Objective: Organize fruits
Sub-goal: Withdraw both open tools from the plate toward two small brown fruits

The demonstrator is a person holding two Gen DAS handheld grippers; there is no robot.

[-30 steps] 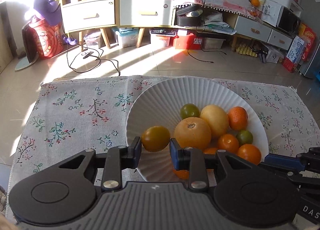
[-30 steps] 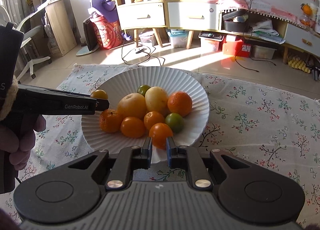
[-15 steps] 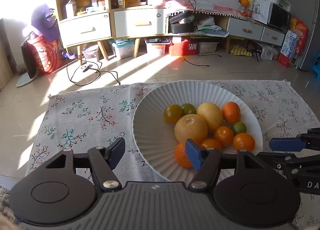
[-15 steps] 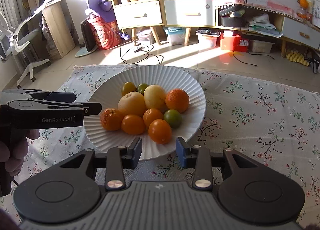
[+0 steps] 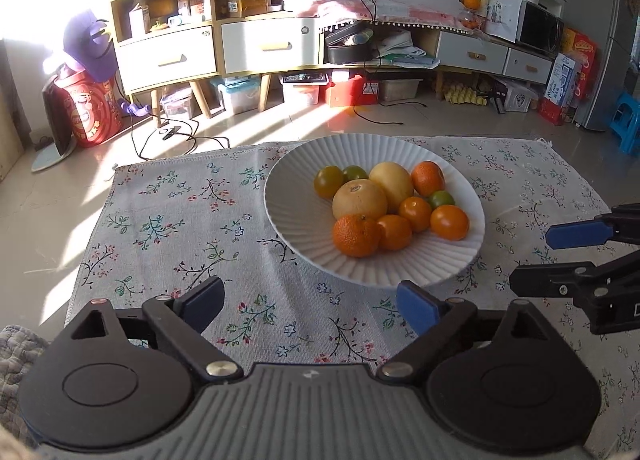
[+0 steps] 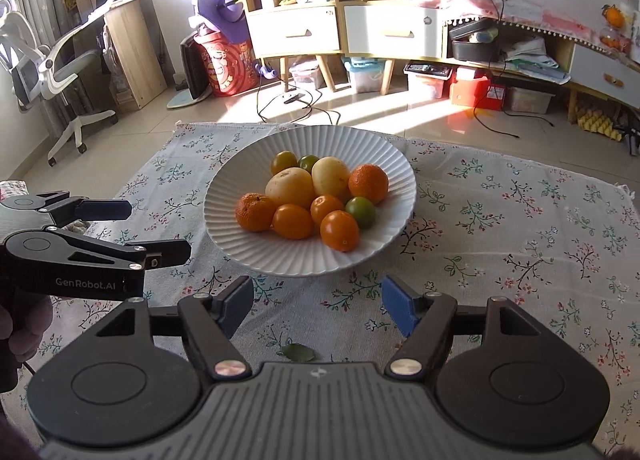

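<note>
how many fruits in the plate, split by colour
orange: 5, e.g. mandarin
pale yellow: 2, e.g. round one
green: 2, e.g. near one
olive yellow-green: 1
total: 10, all on the plate

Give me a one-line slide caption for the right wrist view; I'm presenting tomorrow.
Right gripper, jaws opening and empty, before a white ribbed plate of nine citrus fruits on a floral tablecloth.
</note>
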